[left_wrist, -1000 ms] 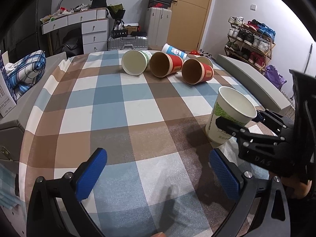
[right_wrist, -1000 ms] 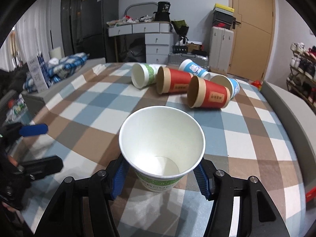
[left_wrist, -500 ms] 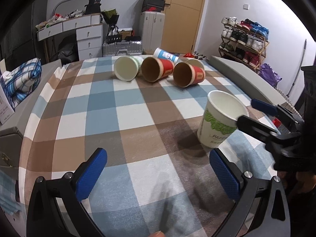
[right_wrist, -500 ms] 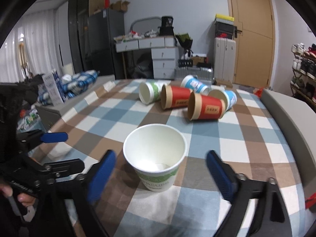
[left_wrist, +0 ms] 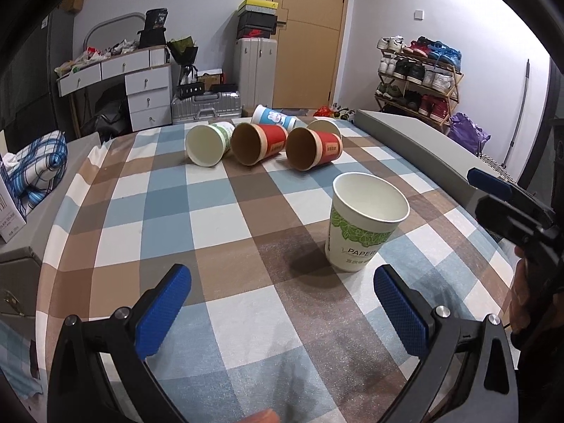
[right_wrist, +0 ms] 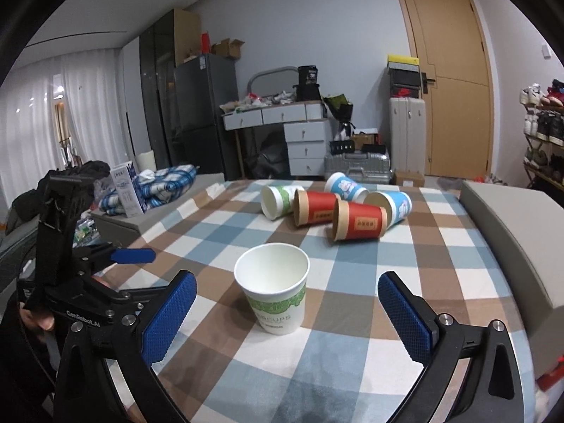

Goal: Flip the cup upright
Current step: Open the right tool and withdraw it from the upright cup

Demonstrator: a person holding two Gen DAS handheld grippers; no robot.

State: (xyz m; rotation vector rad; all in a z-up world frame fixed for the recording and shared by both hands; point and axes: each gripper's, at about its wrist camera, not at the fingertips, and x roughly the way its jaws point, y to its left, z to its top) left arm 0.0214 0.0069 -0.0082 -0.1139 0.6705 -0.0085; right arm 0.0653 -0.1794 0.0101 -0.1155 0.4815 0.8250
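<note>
Right wrist: cup (right_wrist: 273, 287) upright on table (right_wrist: 405, 275), right gripper (right_wrist: 286, 312) wide open, empty.
Left gripper (left_wrist: 282, 303): wide open, empty.
Next: pick a tipped red cup (right_wrist: 359, 224), grip mid-wall, gently.

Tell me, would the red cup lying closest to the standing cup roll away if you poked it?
Probably. The red cup lies on its side, so its round wall could roll, likely curving since it tapers. It looks like empty paper, so light. The blue cup touching behind might stop it.
</note>
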